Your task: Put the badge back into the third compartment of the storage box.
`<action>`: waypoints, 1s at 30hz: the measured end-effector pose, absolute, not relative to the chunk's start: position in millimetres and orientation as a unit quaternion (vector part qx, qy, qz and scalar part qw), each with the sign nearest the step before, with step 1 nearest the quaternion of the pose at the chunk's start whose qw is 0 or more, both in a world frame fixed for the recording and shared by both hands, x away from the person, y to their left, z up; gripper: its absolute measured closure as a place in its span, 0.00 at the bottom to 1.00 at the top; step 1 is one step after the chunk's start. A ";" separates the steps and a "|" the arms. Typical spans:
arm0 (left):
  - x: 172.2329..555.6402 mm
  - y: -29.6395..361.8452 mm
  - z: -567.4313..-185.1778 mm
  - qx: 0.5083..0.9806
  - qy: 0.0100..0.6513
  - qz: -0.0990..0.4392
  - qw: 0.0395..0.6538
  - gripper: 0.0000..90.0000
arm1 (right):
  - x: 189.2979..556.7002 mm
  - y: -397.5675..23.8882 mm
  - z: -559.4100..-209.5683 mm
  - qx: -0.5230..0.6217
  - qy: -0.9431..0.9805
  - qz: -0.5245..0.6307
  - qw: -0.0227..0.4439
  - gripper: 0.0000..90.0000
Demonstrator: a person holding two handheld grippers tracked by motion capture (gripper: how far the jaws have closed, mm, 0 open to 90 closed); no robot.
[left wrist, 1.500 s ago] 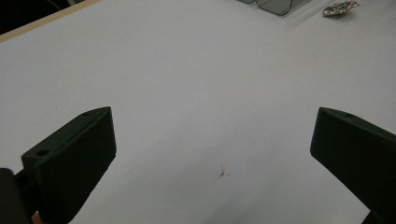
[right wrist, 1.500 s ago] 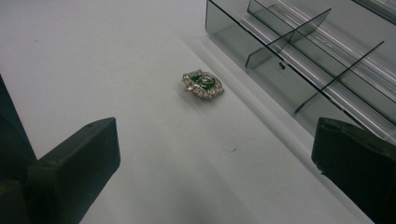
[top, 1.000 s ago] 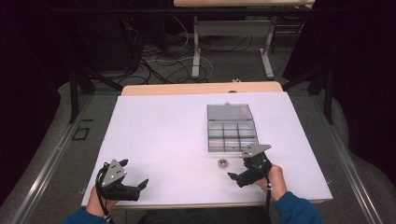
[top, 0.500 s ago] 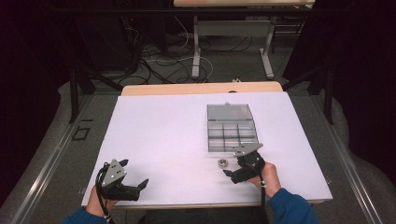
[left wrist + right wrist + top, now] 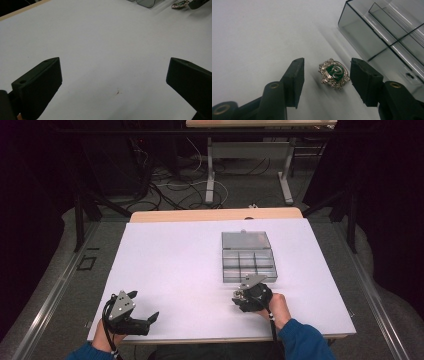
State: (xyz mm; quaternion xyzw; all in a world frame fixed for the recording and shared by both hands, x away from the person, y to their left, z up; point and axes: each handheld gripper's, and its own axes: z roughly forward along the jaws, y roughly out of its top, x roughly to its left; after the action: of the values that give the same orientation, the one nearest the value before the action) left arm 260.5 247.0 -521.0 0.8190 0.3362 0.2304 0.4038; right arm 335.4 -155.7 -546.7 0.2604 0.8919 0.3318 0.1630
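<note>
My left gripper (image 5: 150,318) waits wide open; my right gripper (image 5: 327,72) closes in on the badge (image 5: 334,73).
The badge lies on the table (image 5: 175,265) between the jaws, not touched, near the box (image 5: 248,257).

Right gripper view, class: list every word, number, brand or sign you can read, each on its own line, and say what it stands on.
No words, numbers or brand names can be read.
Sign: a silver snake curled like an "S" on a green shield, on the small silver-edged metal badge lying on the white table.
The clear plastic compartment box bears no label.
</note>
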 end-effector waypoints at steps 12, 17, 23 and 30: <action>260.9 247.9 -521.0 0.819 0.336 0.224 0.408 0.00 | 342.1 -153.6 -553.7 0.266 0.894 0.324 0.157 0.64; 260.6 247.5 -521.1 0.818 0.335 0.226 0.410 0.00 | 344.4 -156.1 -554.6 0.264 0.891 0.328 0.170 0.71; 260.5 247.4 -520.8 0.819 0.337 0.225 0.407 0.00 | 343.1 -155.7 -554.4 0.265 0.892 0.326 0.169 0.71; 260.1 247.3 -520.9 0.818 0.335 0.228 0.410 0.00 | 342.3 -156.4 -554.1 0.274 0.889 0.328 0.164 0.72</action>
State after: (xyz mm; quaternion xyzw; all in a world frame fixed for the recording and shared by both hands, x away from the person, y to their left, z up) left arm 260.1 247.3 -520.9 0.8175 0.3347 0.2278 0.4095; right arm 342.3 -156.4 -554.1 0.2743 0.8891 0.3277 0.1638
